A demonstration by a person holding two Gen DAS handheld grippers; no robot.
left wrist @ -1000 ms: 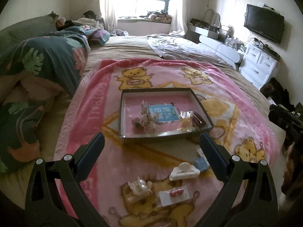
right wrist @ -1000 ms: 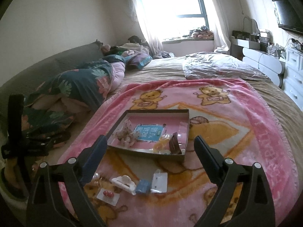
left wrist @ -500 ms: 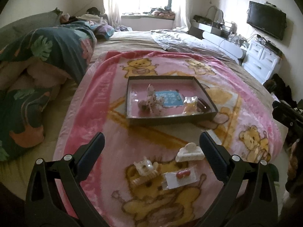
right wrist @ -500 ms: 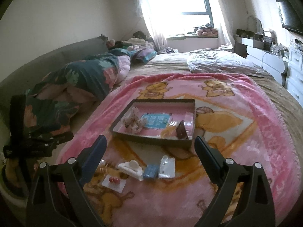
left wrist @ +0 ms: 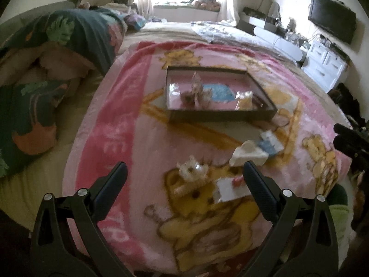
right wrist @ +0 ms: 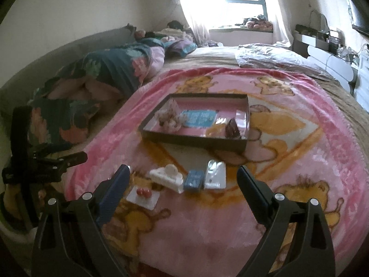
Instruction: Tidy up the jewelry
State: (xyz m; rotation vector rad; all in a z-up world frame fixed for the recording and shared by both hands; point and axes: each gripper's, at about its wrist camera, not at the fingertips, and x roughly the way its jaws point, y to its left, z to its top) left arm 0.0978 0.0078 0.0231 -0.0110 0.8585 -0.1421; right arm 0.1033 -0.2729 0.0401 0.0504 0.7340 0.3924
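Pink blanket [right wrist: 288, 207]: fleece with yellow bear prints, spread over the bed and filling the middle of both views.
Tray [right wrist: 196, 142]: dark, shallow, with a pink floor; it sits on the blanket at the centre of the right view and upper centre of the left view [left wrist: 221, 116].
Tray contents: a pale clustered piece [right wrist: 169, 117] at the left, a blue card [right wrist: 199, 118] in the middle, a dark brown clip [right wrist: 233, 128] by the right wall; details are blurred.
Loose pieces, right view: below the tray, in a row across the lower centre, lie a white card with red studs [right wrist: 143, 195], a white claw clip [right wrist: 167, 177], a small blue packet [right wrist: 194, 180] and a clear white packet [right wrist: 215, 175]. The last three are just beside each other.
Loose pieces, left view: a clear crown-shaped clip [left wrist: 192, 169] lies at lower centre, the studs card [left wrist: 231, 188] to its right, the white claw clip [left wrist: 248, 154] above that.
My left tool [left wrist: 184, 173]: spread wide, pinching nothing, above the crown clip and the studs card.
My right tool [right wrist: 183, 177]: also spread wide and empty, framing the row of loose pieces.
Other view of the left tool: it shows dark at the left edge of the right view [right wrist: 46, 161].
Quilt [right wrist: 110, 73]: dark floral, bunched in the upper left.
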